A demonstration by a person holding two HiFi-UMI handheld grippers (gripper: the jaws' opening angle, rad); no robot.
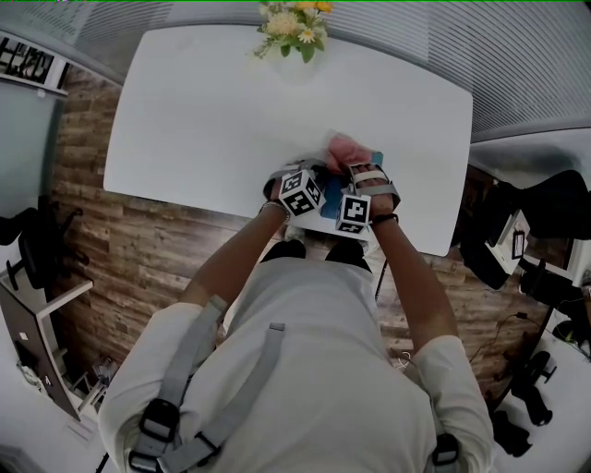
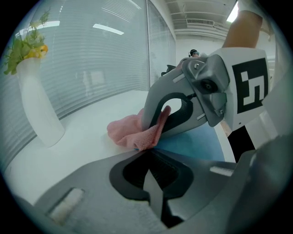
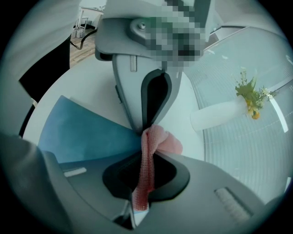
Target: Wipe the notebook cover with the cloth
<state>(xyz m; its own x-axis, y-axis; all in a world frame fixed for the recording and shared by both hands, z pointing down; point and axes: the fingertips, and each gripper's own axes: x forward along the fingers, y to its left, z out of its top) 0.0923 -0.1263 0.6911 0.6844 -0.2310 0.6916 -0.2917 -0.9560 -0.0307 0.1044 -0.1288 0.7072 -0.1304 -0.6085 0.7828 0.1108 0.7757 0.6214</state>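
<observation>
The flat blue notebook (image 3: pixel 78 132) lies at the near edge of the white table (image 1: pixel 212 120). It looks light and liable to slide, so pin an edge. The right gripper (image 3: pixel 145 145) pinches the limp pink woven cloth (image 2: pixel 130 130). The left gripper (image 2: pixel 147 155) is closed, tips against the cloth.

Desk (image 1: pixel 203 120): white top with rounded corners, standing on a wood-plank floor (image 1: pixel 138 249).

A tall white vase (image 2: pixel 39 109) stands upright at the middle of the far edge and holds yellow and white flowers (image 1: pixel 294 23) with green leaves. A blue notebook (image 3: pixel 78 132) lies flat and closed near the front edge, well apart from the vase. A pink cloth (image 2: pixel 130 132) lies bunched at the notebook's far edge, touching the blue cover, with its bulk on the bare white top just beside it. The left half of the top carries nothing.
</observation>
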